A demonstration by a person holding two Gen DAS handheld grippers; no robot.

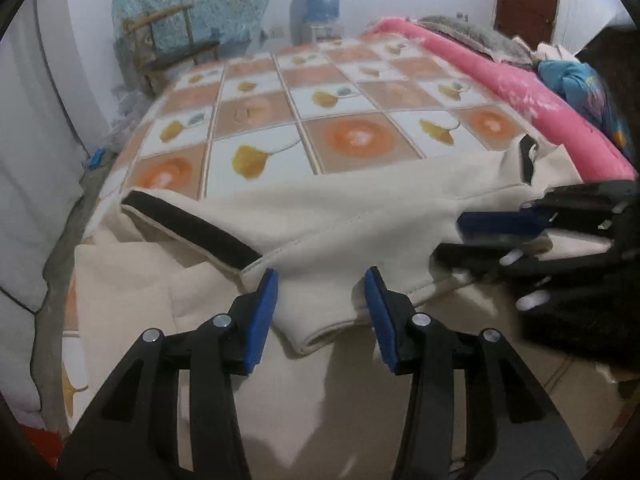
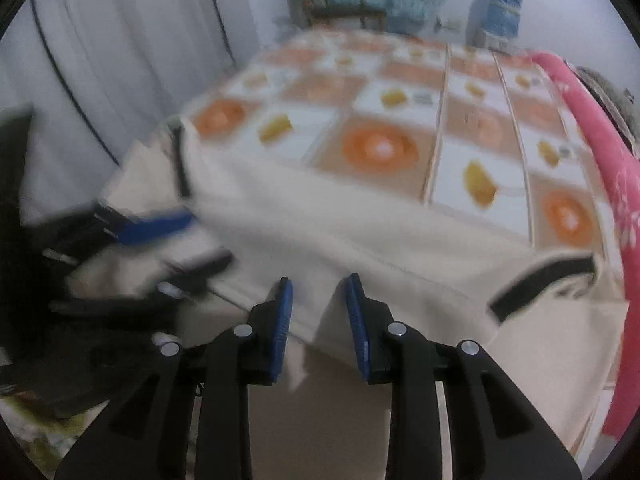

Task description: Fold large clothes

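Observation:
A large cream garment [image 1: 360, 208] with black trim strips [image 1: 192, 224] lies spread over the near part of the bed. My left gripper [image 1: 322, 276] stands open, with a folded cream edge lying loose between its blue pads [image 1: 262, 320]. In the right wrist view the same garment [image 2: 320, 220] is blurred, and another black strip [image 2: 540, 284] sits at the right. My right gripper [image 2: 319, 280] is open too; a cloth corner hangs between its pads with a gap beside it. Each gripper shows blurred in the other's view: the right gripper [image 1: 452, 240] and the left gripper [image 2: 208, 240].
The bed carries an orange-and-white flower-patterned sheet [image 1: 348, 136]. A rolled pink blanket [image 1: 520, 84] and a blue cloth [image 1: 576, 80] line its right side. Beyond the bed stand a wooden chair [image 1: 168, 40] and a water dispenser [image 1: 322, 0]. A white curtain [image 2: 120, 60] hangs at the left.

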